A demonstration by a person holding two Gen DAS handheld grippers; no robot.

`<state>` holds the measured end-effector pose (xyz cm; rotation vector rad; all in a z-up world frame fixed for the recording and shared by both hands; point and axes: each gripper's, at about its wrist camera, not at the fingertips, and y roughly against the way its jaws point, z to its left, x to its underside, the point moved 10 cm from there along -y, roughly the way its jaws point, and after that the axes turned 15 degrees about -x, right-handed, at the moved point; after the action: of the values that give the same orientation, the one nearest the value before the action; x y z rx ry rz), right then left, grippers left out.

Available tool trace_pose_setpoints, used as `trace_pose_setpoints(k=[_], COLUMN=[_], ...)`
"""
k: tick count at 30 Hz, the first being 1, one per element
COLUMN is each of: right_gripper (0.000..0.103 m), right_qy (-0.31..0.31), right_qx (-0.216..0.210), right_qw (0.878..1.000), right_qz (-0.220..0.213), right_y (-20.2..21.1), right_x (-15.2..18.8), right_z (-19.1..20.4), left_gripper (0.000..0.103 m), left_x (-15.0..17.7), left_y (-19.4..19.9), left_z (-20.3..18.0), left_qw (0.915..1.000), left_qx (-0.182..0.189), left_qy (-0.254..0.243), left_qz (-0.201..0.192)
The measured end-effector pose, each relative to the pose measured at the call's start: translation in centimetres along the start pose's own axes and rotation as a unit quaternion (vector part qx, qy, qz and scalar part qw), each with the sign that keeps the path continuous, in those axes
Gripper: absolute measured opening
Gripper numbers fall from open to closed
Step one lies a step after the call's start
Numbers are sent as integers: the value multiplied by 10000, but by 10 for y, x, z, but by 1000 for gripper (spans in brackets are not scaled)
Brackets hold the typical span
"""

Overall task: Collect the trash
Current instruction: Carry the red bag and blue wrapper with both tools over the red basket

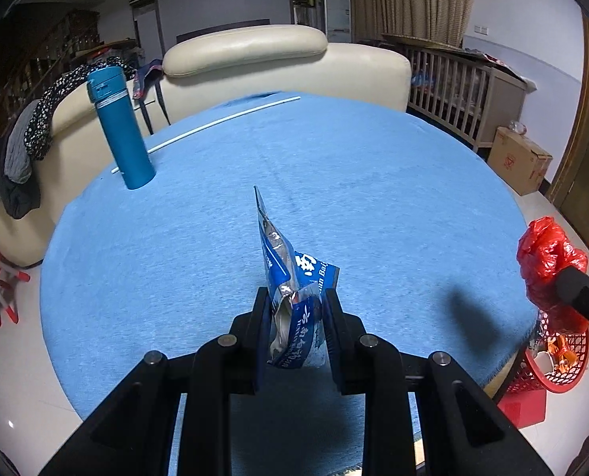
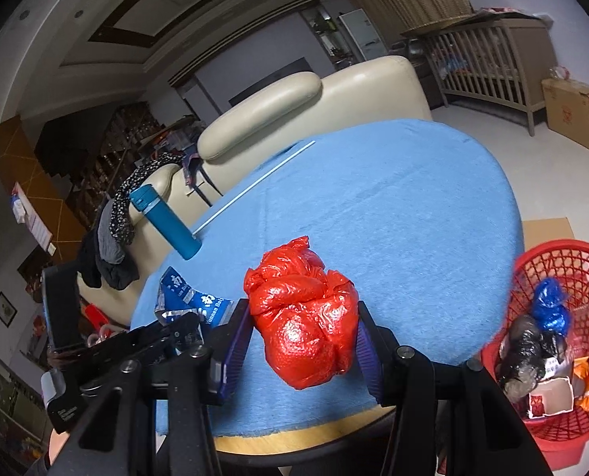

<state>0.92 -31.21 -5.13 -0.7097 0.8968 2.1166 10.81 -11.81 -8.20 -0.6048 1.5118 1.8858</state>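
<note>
My left gripper [image 1: 297, 301] is shut on a crumpled blue and silver wrapper [image 1: 284, 269] and holds it above the blue-covered round table [image 1: 334, 166]. It also shows in the right wrist view [image 2: 191, 301], at the left. My right gripper [image 2: 302, 313] is shut on a tied red plastic bag [image 2: 306, 317], held above the table's near edge. The bag also shows in the left wrist view [image 1: 548, 261], at the far right. A red mesh basket [image 2: 564, 261] stands on the floor right of the table and holds several pieces of trash.
A blue flask [image 1: 120, 127] stands at the table's far left. A thin white rod [image 1: 223, 121] lies along the far edge. A cream sofa [image 1: 278, 63] is behind the table. A cardboard box [image 1: 520, 158] and a wooden crib [image 1: 461, 87] are at the right.
</note>
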Motion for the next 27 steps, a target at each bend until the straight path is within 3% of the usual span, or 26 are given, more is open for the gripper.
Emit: trace_pose_setpoints(k=[16,27], right_gripper=[53,53], right_qy=[-256,-501], right_qx=[233,714], right_qw=[9988,9925], right_qz=[-360,-851], right_y=[31,90], right_x=[-11,-24], right_z=[-29,-75], left_gripper=[27,27], left_x=[-2,-12], left_y=[8,22], left_z=[-18,-39], left_qw=[9997,9986], left_qx=[80,275], left_qy=[-239,-388], left_qz=[-78,-218])
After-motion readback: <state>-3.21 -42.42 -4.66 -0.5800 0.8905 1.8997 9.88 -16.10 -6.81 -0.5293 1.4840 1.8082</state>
